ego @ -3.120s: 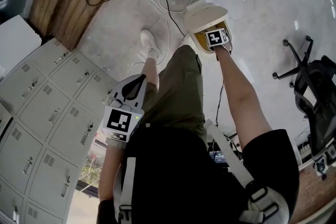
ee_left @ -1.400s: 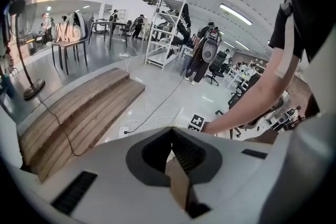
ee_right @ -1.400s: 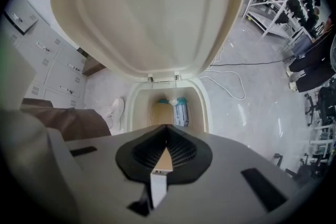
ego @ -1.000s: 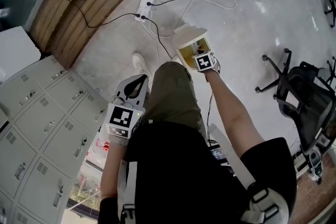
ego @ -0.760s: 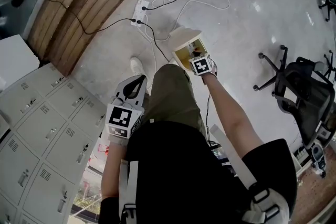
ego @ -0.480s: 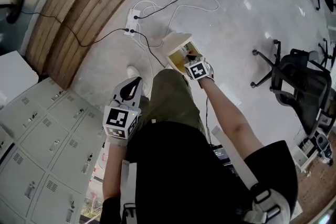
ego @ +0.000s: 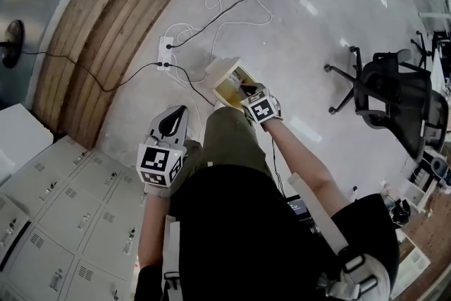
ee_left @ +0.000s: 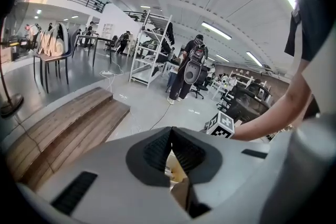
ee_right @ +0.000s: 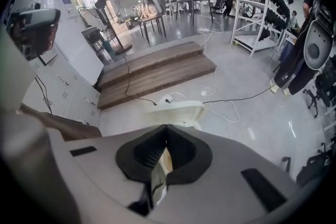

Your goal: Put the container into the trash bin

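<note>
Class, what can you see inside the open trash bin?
Inside the trash bin, a yellowish lining shows. The right tongs cover its near side, so any contents are hidden.

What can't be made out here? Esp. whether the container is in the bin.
- Container: not identifiable in any view.
- Right gripper view: right claw covers the bin; only its lid shows.
- Head view: bin contents too small, partly behind that claw.
- Left gripper view: left claw hides all but a sliver of bin.
</note>
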Demonstrator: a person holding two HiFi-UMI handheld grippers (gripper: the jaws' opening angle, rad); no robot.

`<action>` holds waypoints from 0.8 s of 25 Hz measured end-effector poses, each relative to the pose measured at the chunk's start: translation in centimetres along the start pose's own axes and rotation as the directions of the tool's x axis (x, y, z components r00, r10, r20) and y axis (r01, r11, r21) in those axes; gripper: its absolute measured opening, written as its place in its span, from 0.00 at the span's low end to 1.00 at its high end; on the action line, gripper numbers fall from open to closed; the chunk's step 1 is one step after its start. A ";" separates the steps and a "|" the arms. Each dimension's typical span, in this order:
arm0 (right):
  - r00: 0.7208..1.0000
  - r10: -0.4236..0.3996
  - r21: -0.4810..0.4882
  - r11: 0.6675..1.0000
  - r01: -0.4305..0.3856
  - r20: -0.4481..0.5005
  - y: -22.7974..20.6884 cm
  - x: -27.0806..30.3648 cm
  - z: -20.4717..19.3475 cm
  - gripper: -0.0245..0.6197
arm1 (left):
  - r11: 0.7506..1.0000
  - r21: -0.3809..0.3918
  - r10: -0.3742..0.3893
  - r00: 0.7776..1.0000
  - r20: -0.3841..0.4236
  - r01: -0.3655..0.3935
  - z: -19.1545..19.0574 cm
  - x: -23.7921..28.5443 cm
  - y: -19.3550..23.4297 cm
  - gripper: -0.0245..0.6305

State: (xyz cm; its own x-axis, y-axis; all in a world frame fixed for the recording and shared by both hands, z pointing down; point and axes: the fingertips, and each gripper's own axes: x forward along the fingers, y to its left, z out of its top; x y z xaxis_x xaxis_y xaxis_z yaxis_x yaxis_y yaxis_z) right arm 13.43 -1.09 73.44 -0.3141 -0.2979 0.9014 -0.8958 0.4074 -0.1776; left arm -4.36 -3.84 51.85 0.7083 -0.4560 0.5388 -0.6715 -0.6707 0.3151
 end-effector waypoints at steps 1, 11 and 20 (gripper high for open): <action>1.000 -0.002 0.005 1.000 0.002 0.015 0.2 -0.7 0.5 0.06 | 1.000 0.009 -0.012 1.000 0.001 0.012 0.4 0.1 -0.1 0.05; 0.982 -0.050 0.073 0.997 0.037 0.180 2.2 -7.9 4.7 0.06 | 0.990 0.090 -0.107 0.994 0.006 0.106 3.6 -0.1 -0.2 0.05; 0.933 -0.122 0.140 0.987 0.078 0.340 3.6 -14.9 8.5 0.06 | 0.973 0.149 -0.184 0.982 0.032 0.177 6.8 -1.0 -0.3 0.05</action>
State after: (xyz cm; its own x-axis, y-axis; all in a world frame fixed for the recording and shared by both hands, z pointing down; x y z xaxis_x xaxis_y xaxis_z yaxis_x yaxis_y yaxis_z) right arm 12.19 -2.48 56.03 -0.2909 -0.6205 0.7283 -0.9527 0.2579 -0.1608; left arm -3.41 -7.21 45.88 0.8263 -0.3435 0.4463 -0.4952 -0.8206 0.2853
